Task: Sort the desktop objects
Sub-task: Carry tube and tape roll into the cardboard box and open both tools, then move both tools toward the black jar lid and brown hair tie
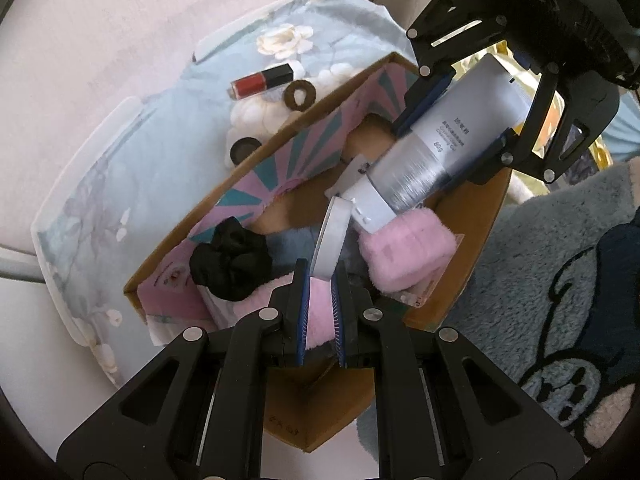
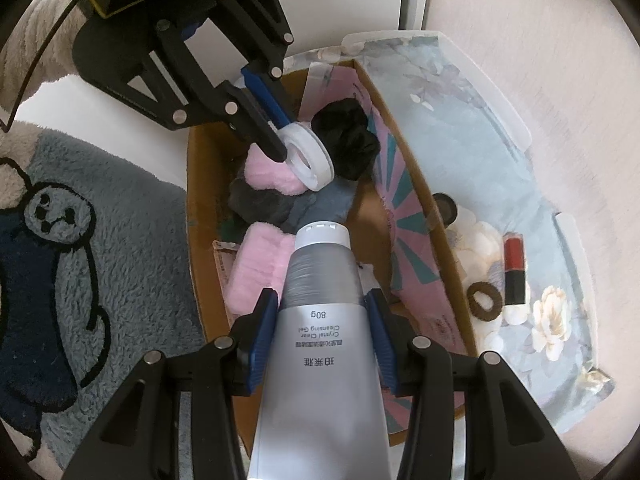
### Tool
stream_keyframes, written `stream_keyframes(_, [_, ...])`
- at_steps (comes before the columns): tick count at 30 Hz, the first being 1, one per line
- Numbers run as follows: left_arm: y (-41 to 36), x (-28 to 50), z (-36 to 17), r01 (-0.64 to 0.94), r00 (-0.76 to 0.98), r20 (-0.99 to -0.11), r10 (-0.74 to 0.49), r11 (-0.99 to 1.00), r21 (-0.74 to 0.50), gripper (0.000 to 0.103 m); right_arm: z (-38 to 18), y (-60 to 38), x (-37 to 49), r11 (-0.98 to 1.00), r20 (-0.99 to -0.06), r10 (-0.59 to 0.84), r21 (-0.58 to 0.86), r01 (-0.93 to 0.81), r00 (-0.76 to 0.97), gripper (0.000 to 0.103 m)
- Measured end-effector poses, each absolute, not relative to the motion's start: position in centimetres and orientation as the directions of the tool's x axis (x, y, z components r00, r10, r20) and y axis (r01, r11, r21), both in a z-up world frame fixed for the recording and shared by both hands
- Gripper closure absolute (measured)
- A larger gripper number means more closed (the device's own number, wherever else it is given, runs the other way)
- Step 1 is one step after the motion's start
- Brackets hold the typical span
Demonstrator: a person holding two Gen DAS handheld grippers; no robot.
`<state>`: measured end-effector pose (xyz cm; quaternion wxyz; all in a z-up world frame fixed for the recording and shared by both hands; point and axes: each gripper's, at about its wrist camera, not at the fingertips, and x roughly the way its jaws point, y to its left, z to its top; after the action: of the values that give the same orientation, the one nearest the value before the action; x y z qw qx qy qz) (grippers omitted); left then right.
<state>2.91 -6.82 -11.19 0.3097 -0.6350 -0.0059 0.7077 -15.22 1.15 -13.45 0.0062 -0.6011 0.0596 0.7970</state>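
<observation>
- Hovering over the cardboard box (image 2: 200, 240), both grippers point steeply down into it.
- Left gripper (image 1: 320, 276) has its jaws pinched together on the rim of a white tape roll (image 2: 308, 156), which stands on edge above the soft things in the box.
- Right gripper (image 2: 322, 320) has its jaws clamped on the sides of a silver cleansing gel tube (image 2: 316, 320), white cap pointing down into the box, the flat crimped end back toward the camera.
- Look inside the box: a black scrunchie (image 2: 348, 144) sits against the pink-and-teal printed wall (image 2: 404, 216), just beside the tape roll.
- Pink fluffy pieces (image 2: 256, 268) lie under and beside the tube's cap, and another pink one (image 2: 268, 172) rests right under the tape roll, with a grey-blue fuzzy cloth (image 2: 280, 204) between them.
- Outside the box, on the right side in the right wrist view, a pale blue floral cloth (image 2: 460, 100) covers a clear plastic tray (image 2: 516, 120).
- On that cloth lie a red lip gloss with a black cap (image 2: 514, 270), a brown hair tie (image 2: 485, 301) near it, and a small dark round thing (image 2: 446, 208) close to the box wall.
- Left of the box, a blue-grey plush rug with a cartoon bear (image 2: 60, 240) shows.
</observation>
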Motion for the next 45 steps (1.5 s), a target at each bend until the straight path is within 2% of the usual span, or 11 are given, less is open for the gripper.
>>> stream_keyframes(4, [-6.2, 2.8, -11.7, -0.441, 0.005, -0.911, 0.412, -0.817, -0.372, 0.094, -14.1, 1.2, -15.3, -0.989, -0.960, -0.058, 0.092, -0.114, -0.275, 0.061])
stream_keyframes(6, [-6.1, 2.7, -12.1, -0.423, 0.046, -0.912, 0.408, -0.819, -0.388, 0.093, -14.5, 1.7, -15.5, -0.978, -0.962, -0.089, 0.134, -0.160, -0.257, 0.054])
stream_keyframes(8, [-6.1, 2.7, -12.6, -0.395, 0.091, -0.908, 0.408, -0.822, -0.409, 0.092, -14.6, 1.8, -15.6, -0.970, -0.964, -0.096, 0.147, -0.196, -0.247, 0.024])
stream_keyframes(10, [-6.0, 3.1, -12.6, -0.407, 0.083, -0.918, 0.389, -0.827, -0.387, 0.085, -14.6, 1.8, -15.5, -0.968, -0.966, -0.088, 0.141, -0.206, -0.245, 0.009])
stream_keyframes(11, [-6.0, 3.3, -12.5, -0.415, 0.079, -0.923, 0.377, -0.829, -0.375, 0.061, -14.5, 1.8, -15.4, -0.966, -0.966, -0.092, 0.146, -0.212, -0.243, 0.009])
stream_keyframes(12, [-6.0, 3.5, -12.6, -0.418, 0.076, -0.925, 0.371, -0.830, -0.368, 0.005, -14.5, 1.9, -15.4, -0.964, -0.966, -0.096, 0.150, -0.219, -0.239, 0.009])
stream_keyframes(13, [-6.1, 3.7, -12.5, -0.422, 0.061, -0.928, 0.369, -0.833, -0.359, 0.006, -14.5, 1.9, -15.2, -0.961, -0.967, -0.100, 0.154, -0.229, -0.234, 0.008])
stream_keyframes(14, [-6.1, 3.9, -12.3, -0.426, 0.057, -0.925, 0.375, -0.829, -0.363, 0.000, -14.6, 1.9, -15.1, -0.960, -0.969, -0.101, 0.155, -0.234, -0.227, 0.003])
stream_keyframes(28, [-5.8, 4.1, -9.6, -0.504, 0.051, -0.924, 0.380, -0.789, -0.352, 0.000, -15.4, 1.0, -14.5, -0.953, -0.975, -0.117, 0.164, -0.254, -0.188, 0.000])
stream_keyframes(34, [-6.5, 3.2, -8.8, -0.499, 0.048, -0.913, 0.405, -0.782, -0.373, 0.000, -14.3, 2.3, -14.0, -0.911, -0.962, -0.189, 0.247, -0.331, -0.199, 0.000])
stream_keyframes(45, [-9.8, -0.8, -6.7, -0.507, -0.020, -0.927, 0.376, -0.802, -0.314, 0.000, -10.3, 5.4, -12.6, -0.895, -0.982, -0.062, 0.134, -0.425, -0.181, 0.000])
